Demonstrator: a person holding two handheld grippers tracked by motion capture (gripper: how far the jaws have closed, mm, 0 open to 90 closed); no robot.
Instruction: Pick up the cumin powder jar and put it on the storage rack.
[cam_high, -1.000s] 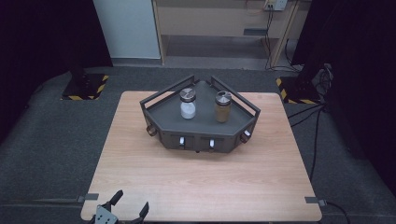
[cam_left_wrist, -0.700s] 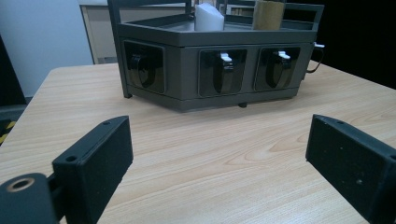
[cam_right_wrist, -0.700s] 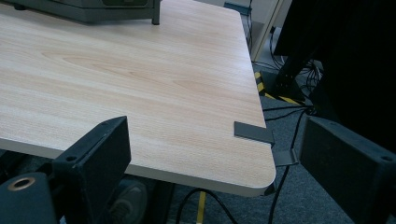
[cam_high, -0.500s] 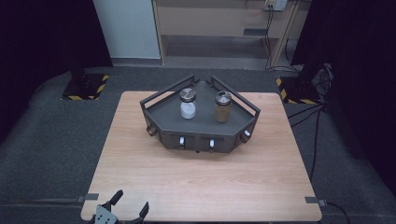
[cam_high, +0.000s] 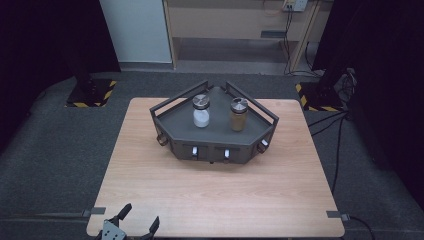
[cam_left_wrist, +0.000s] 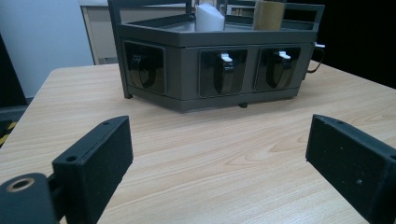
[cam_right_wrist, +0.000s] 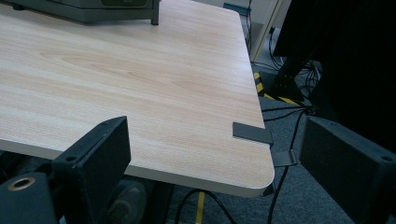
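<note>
The left gripper (cam_high: 134, 226) hangs open and empty at the counter's (cam_high: 210, 192) near left corner, the right gripper (cam_right_wrist: 212, 168) open and empty off its near right corner. The grey rack (cam_high: 215, 131), holding the white jar (cam_high: 201, 111) and brown jar (cam_high: 238, 114), stands toward the far edge, straight ahead of the left gripper.

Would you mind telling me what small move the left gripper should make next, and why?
Probably ease the left gripper forward over the table toward the grey rack. Its jaws stand wide open with nothing between them, it sits at the table's near edge, and bare wood separates it from the rack, where the white jar and brown jar stand upright on top.
</note>
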